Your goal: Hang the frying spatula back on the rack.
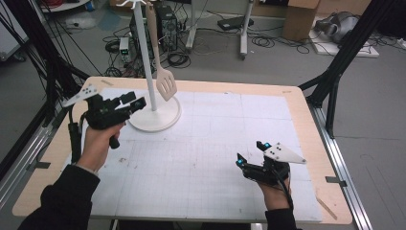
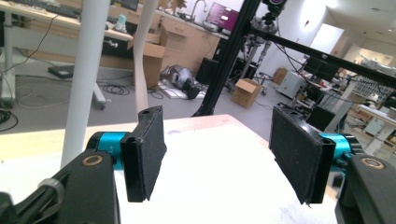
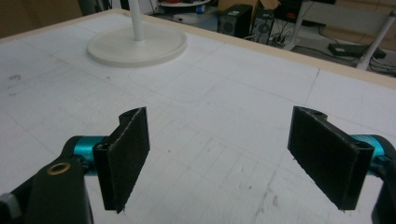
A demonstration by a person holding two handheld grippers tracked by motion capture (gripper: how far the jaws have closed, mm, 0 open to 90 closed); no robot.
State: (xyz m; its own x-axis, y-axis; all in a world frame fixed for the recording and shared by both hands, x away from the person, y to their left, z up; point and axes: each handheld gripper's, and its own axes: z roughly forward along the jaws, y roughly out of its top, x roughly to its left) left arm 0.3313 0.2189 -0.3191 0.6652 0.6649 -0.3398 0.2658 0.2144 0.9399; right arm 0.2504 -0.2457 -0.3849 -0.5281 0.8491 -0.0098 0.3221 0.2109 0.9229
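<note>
A white stand (image 1: 155, 117) with a round base and a thin pole rises at the back left of the white table mat (image 1: 215, 143). A pale slotted spatula (image 1: 166, 86) hangs from its top, blade down beside the pole. My left gripper (image 1: 134, 101) hovers just left of the stand's base, pointing towards it. Its jaws are open with nothing between them (image 2: 217, 158), and the pole (image 2: 84, 79) and spatula handle (image 2: 142, 56) stand close ahead. My right gripper (image 1: 250, 153) rests low at the front right, open and empty (image 3: 219, 158), facing the stand's base (image 3: 137, 44).
The mat lies on a wooden table (image 1: 306, 120) whose bare edge shows all round. Black frame legs (image 1: 335, 81) stand at the table's right and left sides. Cables, a cardboard box (image 1: 301, 17) and desk legs lie on the floor beyond.
</note>
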